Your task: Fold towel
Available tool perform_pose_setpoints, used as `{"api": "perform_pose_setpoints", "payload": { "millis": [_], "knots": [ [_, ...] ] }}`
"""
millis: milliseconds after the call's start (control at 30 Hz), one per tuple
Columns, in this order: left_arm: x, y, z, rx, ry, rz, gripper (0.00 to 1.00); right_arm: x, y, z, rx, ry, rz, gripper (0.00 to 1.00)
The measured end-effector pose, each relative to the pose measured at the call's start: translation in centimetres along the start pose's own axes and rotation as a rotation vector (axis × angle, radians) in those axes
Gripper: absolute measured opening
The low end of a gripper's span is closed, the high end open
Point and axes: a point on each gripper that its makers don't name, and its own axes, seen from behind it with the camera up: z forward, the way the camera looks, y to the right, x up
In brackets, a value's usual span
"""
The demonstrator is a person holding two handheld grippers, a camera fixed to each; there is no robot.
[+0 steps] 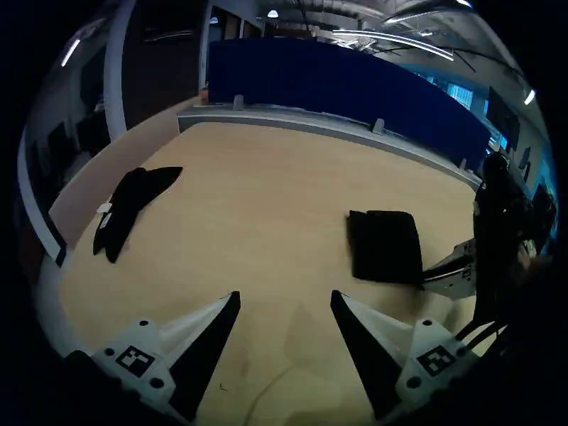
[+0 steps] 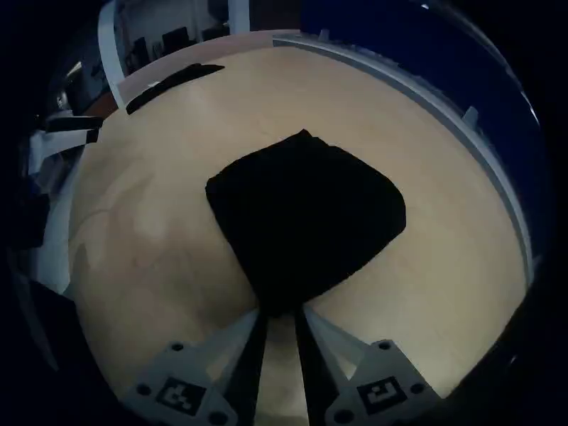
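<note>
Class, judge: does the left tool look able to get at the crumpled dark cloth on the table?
Probably yes. The left tool is open and holds nothing, and bare tabletop lies between it and the crumpled dark cloth.

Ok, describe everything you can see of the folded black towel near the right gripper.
The folded black towel is a plain, dark, soft-looking cloth, folded into a compact, roughly rectangular pad with rounded corners. It lies flat on the light wooden table, well away from the table's edges. The right gripper has its fingertips at the towel's nearest edge, held close together. Whether they pinch the cloth cannot be told. Nothing else touches it.
</note>
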Motion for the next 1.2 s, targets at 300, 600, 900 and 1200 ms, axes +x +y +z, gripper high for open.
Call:
{"api": "perform_pose_setpoints", "payload": {
  "millis": [300,600,900,1200],
  "knots": [
    [0.0,0.1,-0.3,-0.003,0.000,0.007,0.94,0.6,0.2,-0.3,-0.016,0.029,-0.008,0.05],
    [0.5,0.1,-0.6,-0.010,0.010,0.012,0.94,4.4,1.2,-3.1,-0.048,0.132,0.001,0.05],
    [2.4,0.3,-1.2,-0.021,0.042,0.030,0.94,10.4,2.7,-9.1,-0.097,0.276,-0.005,0.05],
    [3.9,1.2,-1.8,-0.047,0.066,0.062,0.94,13.6,4.6,-14.8,-0.154,0.357,-0.023,0.05]
  ]
}}
